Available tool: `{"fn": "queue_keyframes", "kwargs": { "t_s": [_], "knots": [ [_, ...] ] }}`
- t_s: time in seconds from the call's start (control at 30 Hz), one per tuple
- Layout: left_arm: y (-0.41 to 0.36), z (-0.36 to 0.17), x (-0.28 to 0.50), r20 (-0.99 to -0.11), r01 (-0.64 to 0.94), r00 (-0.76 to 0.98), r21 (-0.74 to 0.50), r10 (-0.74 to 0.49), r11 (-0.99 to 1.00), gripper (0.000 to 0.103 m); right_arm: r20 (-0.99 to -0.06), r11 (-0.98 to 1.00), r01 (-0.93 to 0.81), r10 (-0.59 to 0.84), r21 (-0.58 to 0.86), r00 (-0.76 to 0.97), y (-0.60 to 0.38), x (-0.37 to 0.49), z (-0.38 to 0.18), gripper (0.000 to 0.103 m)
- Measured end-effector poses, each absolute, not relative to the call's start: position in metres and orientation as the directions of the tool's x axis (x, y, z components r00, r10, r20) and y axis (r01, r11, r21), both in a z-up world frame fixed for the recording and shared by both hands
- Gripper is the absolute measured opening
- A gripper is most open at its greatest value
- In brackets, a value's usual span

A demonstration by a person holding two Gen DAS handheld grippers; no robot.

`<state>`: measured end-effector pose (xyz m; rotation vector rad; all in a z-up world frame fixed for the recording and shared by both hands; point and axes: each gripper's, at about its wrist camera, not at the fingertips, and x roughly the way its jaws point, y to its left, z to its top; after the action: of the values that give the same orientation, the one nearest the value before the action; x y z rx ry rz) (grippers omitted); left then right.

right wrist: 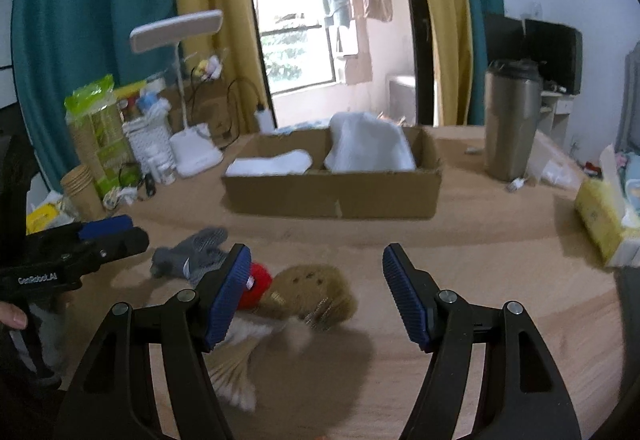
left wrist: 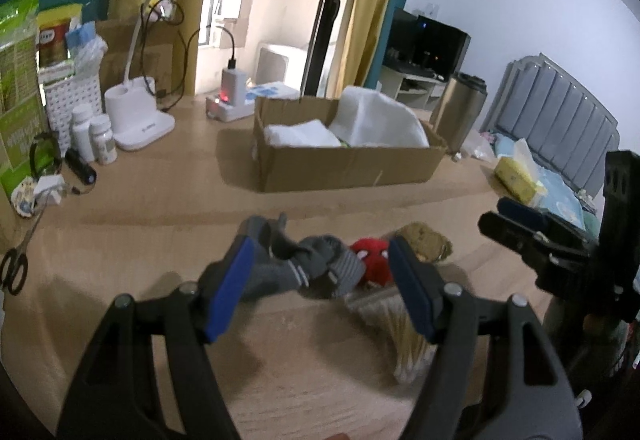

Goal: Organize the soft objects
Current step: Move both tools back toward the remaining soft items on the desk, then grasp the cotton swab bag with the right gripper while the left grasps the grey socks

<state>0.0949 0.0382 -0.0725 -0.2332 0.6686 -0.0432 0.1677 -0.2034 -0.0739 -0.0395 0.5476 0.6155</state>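
I hold my left gripper [left wrist: 322,286] low over the wooden table [left wrist: 160,240], fingers spread wide and level, clamped on nothing. Just beyond its blue pads [left wrist: 230,290] lies the pile of soft things: grey gloves [left wrist: 308,270], their long axis running left to right with the fingers toward the left, touching a red plush toy [left wrist: 372,260] whose face looks toward me. Beside that sits a tan plush [left wrist: 426,242], and a striped cream cloth [left wrist: 404,340] runs back toward me under my right finger. My right gripper [right wrist: 316,294] hovers just right of the pile, also spread apart and holding nothing. Farther off, the cardboard box [right wrist: 332,193] lies crosswise, with a white sock [right wrist: 272,161] and a folded white towel [right wrist: 368,143] inside.
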Motion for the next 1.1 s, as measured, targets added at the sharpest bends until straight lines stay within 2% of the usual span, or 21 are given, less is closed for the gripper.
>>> {"fn": "queue_keyframes", "kwargs": {
  "t_s": [0.47, 0.87, 0.9, 1.0, 1.1],
  "knots": [
    [0.053, -0.093, 0.083, -0.642, -0.06, 0.76, -0.219, -0.098, 0.974, 0.071, -0.606, 0.754, -0.643, 0.578, 0.137, 0.547, -0.157, 0.143, -0.11, 0.072],
    [0.057, -0.106, 0.086, -0.662, -0.06, 0.743, -0.214, -0.099, 0.975, 0.071, -0.687, 0.742, -0.653, 0.554, 0.152, 0.47, -0.138, 0.145, -0.136, 0.072],
    [0.057, -0.107, 0.087, -0.664, -0.062, 0.741, -0.213, -0.098, 0.975, 0.071, -0.693, 0.74, -0.656, 0.55, 0.146, 0.466, -0.137, 0.145, -0.138, 0.07],
    [0.057, -0.109, 0.089, -0.671, -0.069, 0.736, -0.2, -0.085, 0.977, 0.071, -0.694, 0.732, -0.665, 0.558, 0.152, 0.455, -0.136, 0.146, -0.141, 0.055],
    [0.057, -0.109, 0.092, -0.674, -0.066, 0.735, -0.186, -0.078, 0.98, 0.071, -0.688, 0.713, -0.687, 0.57, 0.141, 0.45, -0.136, 0.142, -0.139, 0.046]
  ]
}}
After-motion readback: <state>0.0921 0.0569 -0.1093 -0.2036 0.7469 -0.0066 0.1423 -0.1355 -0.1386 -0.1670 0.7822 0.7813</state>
